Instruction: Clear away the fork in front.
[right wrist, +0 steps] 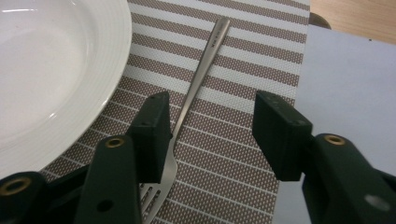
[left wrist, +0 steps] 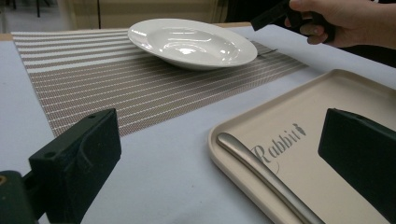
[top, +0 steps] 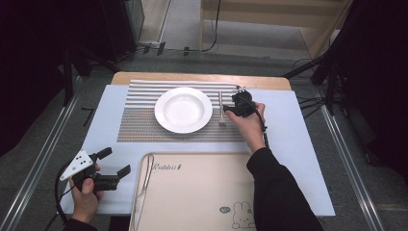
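A: Start at the right gripper (right wrist: 210, 135). How do its jaws stand?

B: Partly apart, over the striped placemat (right wrist: 243, 56). A fork (right wrist: 198, 79) lies on the mat between them, close against the left jaw as the right gripper view has it, with a clear gap to the other jaw. The pads are not pressing on it from both sides, so it is not gripped.

A: And where does the fork lie on the table?

B: Just beside the white plate (top: 183, 109), on its right in the high view, handle pointing away from the person and tines toward them. Fork and plate are near but apart.

A: The left gripper (top: 111, 163)?

B: Jaws wide apart, nothing between them. The left hand (top: 86, 192) holds it low over the pale blue table cover (top: 113, 103), at the near left corner, well apart from the plate.

A: What is nearest to it?

B: A beige tray (left wrist: 327, 93) with "Rabbit" printed on it, just beside the gripper. A metal utensil handle (left wrist: 261, 170) lies along the tray's left edge; its head cannot be made out. Farther off in the left gripper view, the right hand (left wrist: 345, 21) hovers past the plate.
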The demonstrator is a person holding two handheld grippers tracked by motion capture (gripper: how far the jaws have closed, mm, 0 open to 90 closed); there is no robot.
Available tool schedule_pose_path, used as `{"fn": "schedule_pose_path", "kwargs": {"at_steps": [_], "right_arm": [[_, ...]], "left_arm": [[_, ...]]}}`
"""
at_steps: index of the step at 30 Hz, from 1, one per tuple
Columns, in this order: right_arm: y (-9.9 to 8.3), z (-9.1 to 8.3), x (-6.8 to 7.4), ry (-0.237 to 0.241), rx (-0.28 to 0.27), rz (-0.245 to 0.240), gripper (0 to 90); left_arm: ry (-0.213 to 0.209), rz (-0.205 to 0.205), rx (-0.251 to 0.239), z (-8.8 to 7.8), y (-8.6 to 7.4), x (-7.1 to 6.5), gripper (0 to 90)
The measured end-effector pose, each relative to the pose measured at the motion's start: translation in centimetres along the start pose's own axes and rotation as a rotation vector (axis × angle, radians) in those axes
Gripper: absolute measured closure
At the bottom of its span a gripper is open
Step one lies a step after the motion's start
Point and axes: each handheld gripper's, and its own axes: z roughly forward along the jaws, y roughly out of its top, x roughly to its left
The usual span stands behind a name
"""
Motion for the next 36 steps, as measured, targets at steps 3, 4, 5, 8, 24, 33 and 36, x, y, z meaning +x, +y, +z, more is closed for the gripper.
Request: {"fn": "schedule_pose_path", "kwargs": {"at_steps": [3,4,5,8,24,33,36], "right_arm": [[0.2,0.6,0.5,-0.013,0.018,-0.005,55.7],[0.3,0.8,0.8,-0.032,0.025,-0.013,59.4],[0.3,0.9,0.9,-0.032,0.03,-0.015,61.7],[0.5,1.4,1.2,-0.022,0.055,-0.02,66.9],[0.8,4.1,1.9,-0.037,0.102,0.047,74.7],[1.2,4.8,2.5,-0.06,0.13,0.076,78.4],[1.3,4.8,2.6,-0.074,0.14,0.126,79.2]], "left_arm": [[-0.001,-0.001,0.0,0.0,0.0,0.0,0.0],[0.0,-0.001,0.0,0.0,0.0,0.0,0.0],[0.0,-0.001,0.001,0.0,0.0,0.0,0.0],[-0.001,-0.001,0.001,0.0,0.0,0.0,0.0],[-0.009,0.002,0.0,0.1,0.0,0.0,0.0],[-0.007,0.002,0.007,0.1,0.0,-0.1,0.0],[-0.004,0.004,0.01,0.2,0.0,-0.1,0.0]]}}
